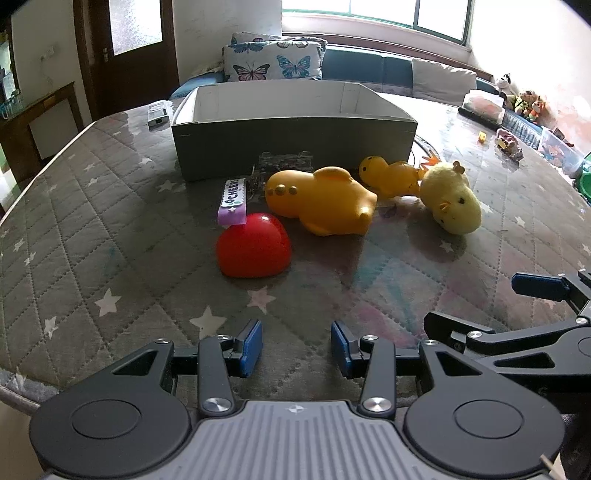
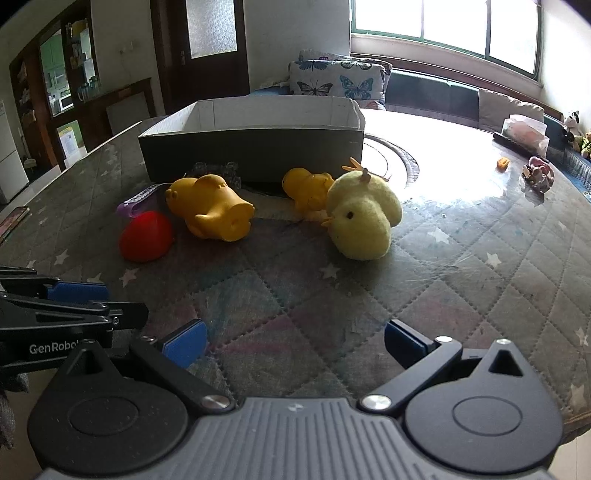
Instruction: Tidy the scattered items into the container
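Quilted table (image 1: 110, 221), grey box (image 1: 291, 144), toys in front, both hand-held grippers spread

A wide window (image 2: 443, 33) floods the room with daylight. Below it runs a teal sofa (image 1: 369, 68) with butterfly-print cushions (image 1: 271, 61). Left of the window stands a dark wooden door (image 2: 207, 48) with frosted glass; farther left, a dark cabinet (image 2: 55, 74).
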{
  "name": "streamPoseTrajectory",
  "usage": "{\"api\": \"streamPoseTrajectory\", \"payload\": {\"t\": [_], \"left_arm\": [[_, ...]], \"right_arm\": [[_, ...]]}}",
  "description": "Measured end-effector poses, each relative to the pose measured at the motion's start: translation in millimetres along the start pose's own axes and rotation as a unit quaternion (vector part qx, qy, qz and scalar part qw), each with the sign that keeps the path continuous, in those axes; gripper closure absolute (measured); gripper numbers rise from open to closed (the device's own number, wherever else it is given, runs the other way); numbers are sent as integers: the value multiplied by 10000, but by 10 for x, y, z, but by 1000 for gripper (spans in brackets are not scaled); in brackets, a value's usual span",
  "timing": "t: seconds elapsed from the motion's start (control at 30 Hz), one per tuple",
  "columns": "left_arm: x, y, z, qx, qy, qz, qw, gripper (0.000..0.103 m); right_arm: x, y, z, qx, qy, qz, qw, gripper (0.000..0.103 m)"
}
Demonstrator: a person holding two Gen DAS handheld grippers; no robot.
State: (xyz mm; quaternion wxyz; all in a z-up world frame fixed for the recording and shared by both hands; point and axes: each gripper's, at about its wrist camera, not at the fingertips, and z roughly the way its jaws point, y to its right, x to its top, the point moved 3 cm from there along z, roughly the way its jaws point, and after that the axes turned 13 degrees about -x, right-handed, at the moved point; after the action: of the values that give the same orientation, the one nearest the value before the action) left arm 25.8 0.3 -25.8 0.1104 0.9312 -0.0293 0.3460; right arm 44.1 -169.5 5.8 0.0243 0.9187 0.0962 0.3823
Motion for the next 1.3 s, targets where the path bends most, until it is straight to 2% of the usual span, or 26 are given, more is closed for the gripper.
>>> {"api": "streamPoseTrajectory", "payload": {"t": [1.3], "left_arm": [[72,-19,57,84,-127,-45,9999,59]], "right_arm": [[44,-22,79,-35,-141,-71,9999,0]]}}
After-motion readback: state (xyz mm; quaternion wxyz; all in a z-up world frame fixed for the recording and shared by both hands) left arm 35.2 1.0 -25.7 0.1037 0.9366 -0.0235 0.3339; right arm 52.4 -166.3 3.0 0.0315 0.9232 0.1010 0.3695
